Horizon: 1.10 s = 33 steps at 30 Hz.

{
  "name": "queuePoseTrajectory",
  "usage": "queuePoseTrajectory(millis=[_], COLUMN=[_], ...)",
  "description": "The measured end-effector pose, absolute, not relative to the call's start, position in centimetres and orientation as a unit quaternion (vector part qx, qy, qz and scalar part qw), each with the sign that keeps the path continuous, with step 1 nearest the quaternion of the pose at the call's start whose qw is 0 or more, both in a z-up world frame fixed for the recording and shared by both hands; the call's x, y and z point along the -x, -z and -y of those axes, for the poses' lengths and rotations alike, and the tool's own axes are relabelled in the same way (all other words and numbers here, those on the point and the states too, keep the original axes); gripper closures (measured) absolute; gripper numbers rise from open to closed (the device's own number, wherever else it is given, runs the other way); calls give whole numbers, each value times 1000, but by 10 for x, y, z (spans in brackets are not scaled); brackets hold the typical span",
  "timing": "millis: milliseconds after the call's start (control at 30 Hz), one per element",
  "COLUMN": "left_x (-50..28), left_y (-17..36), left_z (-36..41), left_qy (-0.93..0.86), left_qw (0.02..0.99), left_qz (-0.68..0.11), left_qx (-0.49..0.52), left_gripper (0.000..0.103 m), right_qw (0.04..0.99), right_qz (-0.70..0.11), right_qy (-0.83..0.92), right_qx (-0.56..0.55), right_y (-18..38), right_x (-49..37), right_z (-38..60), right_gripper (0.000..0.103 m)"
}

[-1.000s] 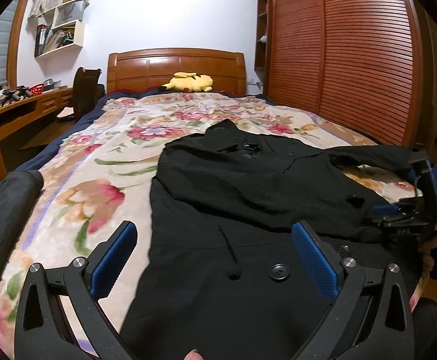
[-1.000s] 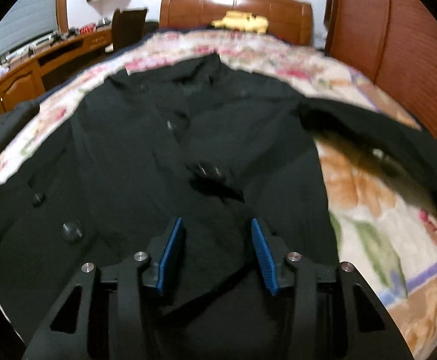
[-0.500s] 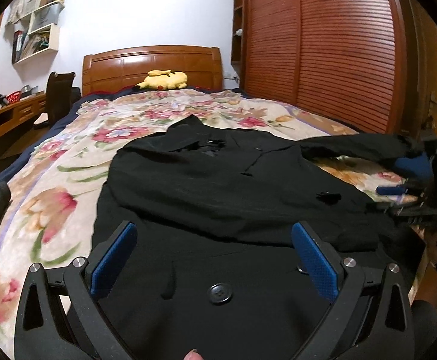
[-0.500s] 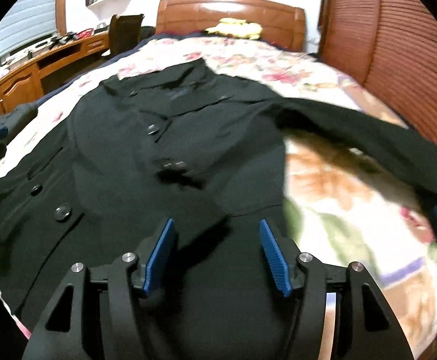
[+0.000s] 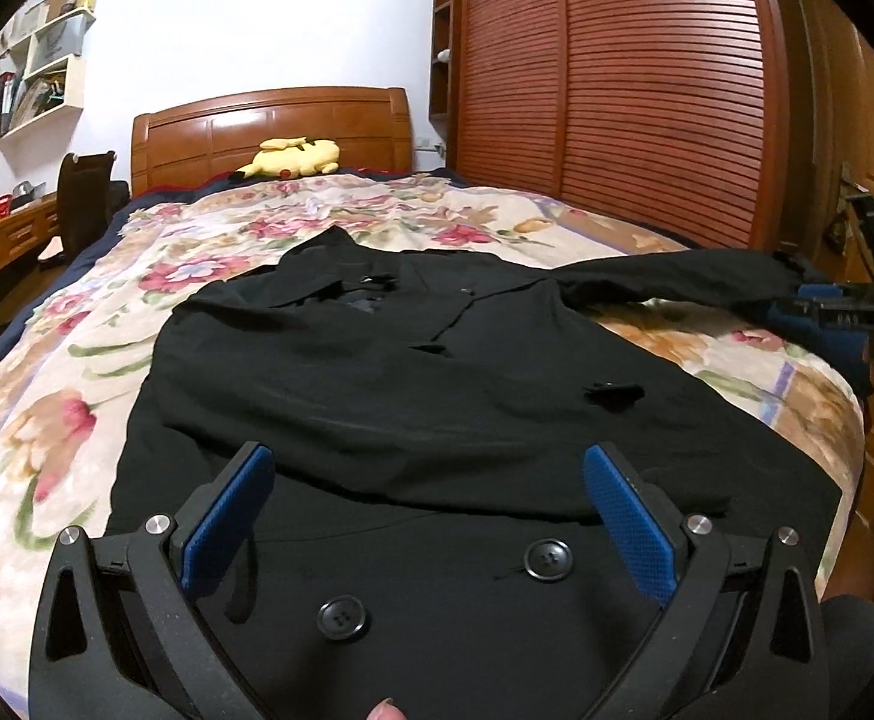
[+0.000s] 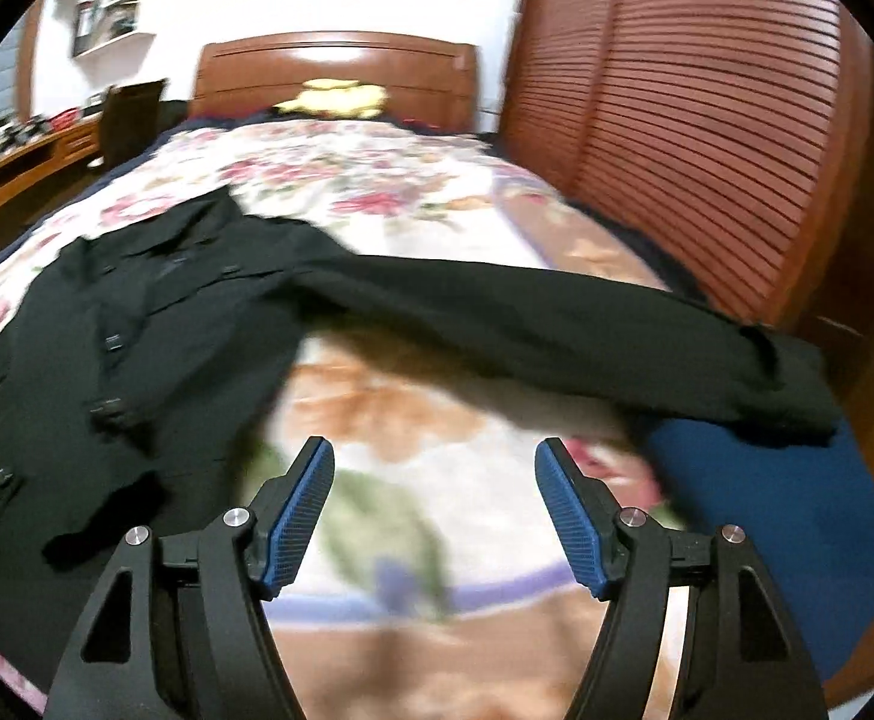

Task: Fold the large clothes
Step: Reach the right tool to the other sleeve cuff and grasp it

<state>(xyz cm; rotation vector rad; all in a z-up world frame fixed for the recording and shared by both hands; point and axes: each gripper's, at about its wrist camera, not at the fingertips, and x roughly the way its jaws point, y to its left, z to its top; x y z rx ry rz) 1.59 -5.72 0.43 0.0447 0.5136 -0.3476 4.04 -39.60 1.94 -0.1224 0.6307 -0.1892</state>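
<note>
Coat (image 5: pixel 437 408), one, two buttons (image 5: pixel 548 559) showing, bed (image 5: pixel 77 396)

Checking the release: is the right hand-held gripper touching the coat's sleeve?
Apart. The right wrist view shows the opening right hand-held gripper over bare floral blanket, sleeve beyond.
</note>
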Motion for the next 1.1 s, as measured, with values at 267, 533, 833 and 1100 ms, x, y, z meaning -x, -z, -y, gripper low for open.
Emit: queuePoseTrajectory(millis=[267,533,833,1100], left_x=[-16,-18,-16,-18], left_y=[-3,-1,2,5], left_z=[67,69,72,70], left_qy=[173,173,169,170], left_qw=[950,949,948,946], left_qz=[-259,-263,-266,-273], left_qx=[-30,-32,-42,-40], left_gripper=[0,0,0,0], right_qw=[936,933,915,890], right_qz=[-313,-303,-318,-356], right_qy=[156,193,238,271], right_qx=[37,-4,-65,-87], right_y=[-34,-69,-64,-31], right_x=[-53,-69,-92,-114], right_z=[453,489,531,551], right_gripper=[32,32,32,32])
